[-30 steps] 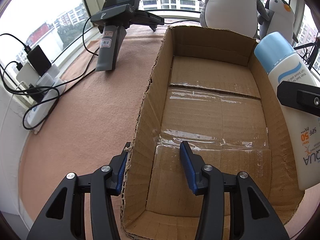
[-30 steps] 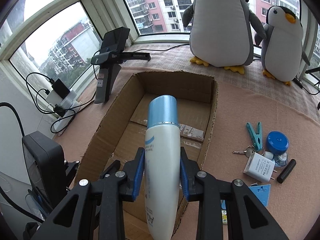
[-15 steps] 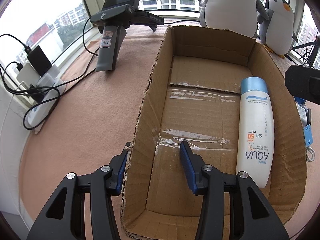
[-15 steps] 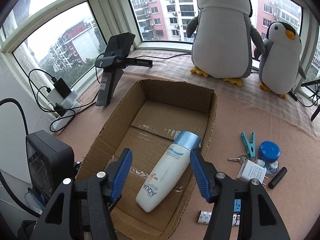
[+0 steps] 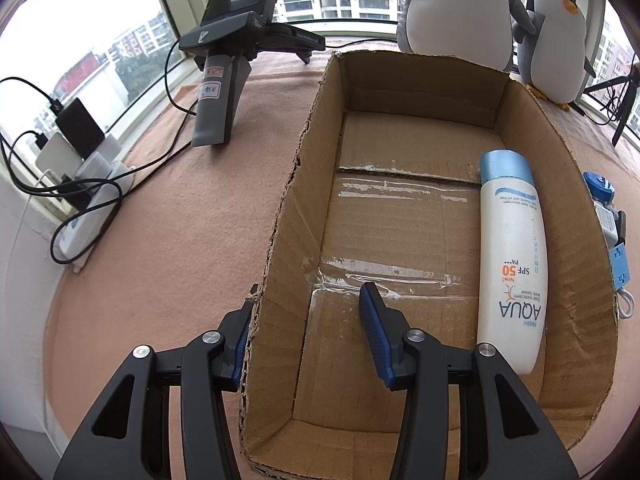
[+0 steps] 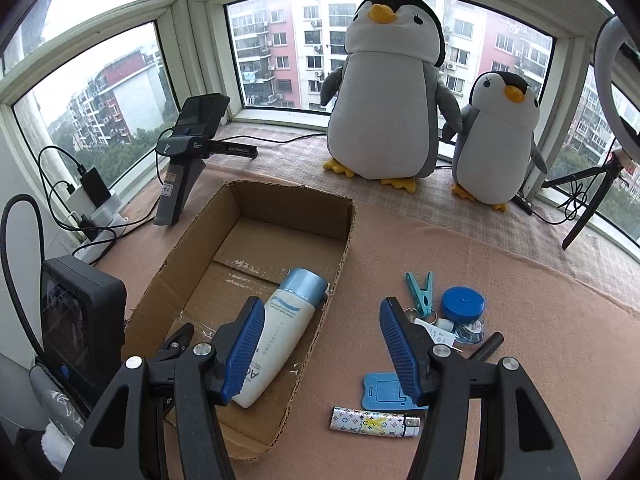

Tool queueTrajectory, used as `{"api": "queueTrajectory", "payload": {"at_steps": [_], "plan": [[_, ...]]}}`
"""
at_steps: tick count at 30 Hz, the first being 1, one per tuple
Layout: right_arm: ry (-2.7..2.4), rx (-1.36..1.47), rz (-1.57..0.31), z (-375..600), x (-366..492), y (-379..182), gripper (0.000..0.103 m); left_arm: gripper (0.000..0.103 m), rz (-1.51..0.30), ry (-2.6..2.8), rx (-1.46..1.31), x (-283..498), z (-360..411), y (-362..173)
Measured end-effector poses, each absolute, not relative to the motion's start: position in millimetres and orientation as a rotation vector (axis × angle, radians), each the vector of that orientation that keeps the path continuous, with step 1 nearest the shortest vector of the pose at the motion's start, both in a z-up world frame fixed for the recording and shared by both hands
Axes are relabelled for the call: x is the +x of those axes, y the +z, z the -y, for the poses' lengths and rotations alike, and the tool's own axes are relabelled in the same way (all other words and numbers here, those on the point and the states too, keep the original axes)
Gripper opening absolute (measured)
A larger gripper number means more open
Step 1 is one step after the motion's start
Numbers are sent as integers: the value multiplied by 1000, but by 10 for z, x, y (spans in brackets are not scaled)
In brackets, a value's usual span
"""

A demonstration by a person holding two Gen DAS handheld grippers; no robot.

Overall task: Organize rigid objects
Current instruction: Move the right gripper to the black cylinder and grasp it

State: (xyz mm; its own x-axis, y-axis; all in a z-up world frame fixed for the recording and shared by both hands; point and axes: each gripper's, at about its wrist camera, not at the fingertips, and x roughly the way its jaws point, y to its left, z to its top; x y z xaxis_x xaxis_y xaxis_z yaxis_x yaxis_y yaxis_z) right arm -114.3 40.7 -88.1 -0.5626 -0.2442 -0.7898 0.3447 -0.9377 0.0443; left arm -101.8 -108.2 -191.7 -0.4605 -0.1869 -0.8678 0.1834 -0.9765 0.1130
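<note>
A white sunscreen bottle (image 5: 510,256) with a light-blue cap lies flat in the open cardboard box (image 5: 576,240), along its right wall. My left gripper (image 5: 306,320) is open and straddles the box's left wall, one finger outside and one inside. The right gripper (image 6: 322,336) is open and empty, above the box's (image 6: 296,208) right wall, with the bottle (image 6: 284,320) below its left finger. On the cloth right of the box lie a teal clothespin (image 6: 420,292), a blue round tape measure (image 6: 462,302), a white charger plug (image 6: 434,332), a blue card (image 6: 384,392) and a patterned lighter (image 6: 374,426).
Two plush penguins (image 6: 384,92) stand on the window ledge behind the box. A spare gripper on a grey stand (image 5: 222,92) sits at the back left, beside a power strip with chargers and cables (image 5: 80,184). A tripod leg (image 6: 588,208) slants at the far right.
The right gripper opened and let go of the bottle, which now lies in the box, then drew back and rightward. The left gripper has not moved.
</note>
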Motion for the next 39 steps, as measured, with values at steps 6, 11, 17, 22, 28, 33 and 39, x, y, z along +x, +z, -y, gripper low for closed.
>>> {"api": "queueTrajectory", "payload": {"at_steps": [6,11,17,22,28,33,39], "plan": [[-2580,1239,-146,-696,-1108,-793,56,45,23,-2513,1494,-1015,1078,-1926],[-2626,1234,-140,-894,-1045,-752,56,45,33,-2509,1496,-1017,1081,-1927],[-2662,1243,-111,-1122,-1013,-755,56,45,63,-2500,1499,-1024,1063,-1928],[-2685,1279,-83,-1340,-1043,-834,56,45,74,-2494,1500,-1022,1043,-1925],[-2679,1364,87,-1845,-1153,-1009,56,45,73,-2494,1499,-1025,1041,-1922],[-2679,1435,210,-2230,-1257,-1197,56,45,75,-2494,1499,-1027,1036,-1922],[-2615,1542,373,-2493,-1438,-1423,56,45,71,-2494,1497,-1027,1037,-1922]]}}
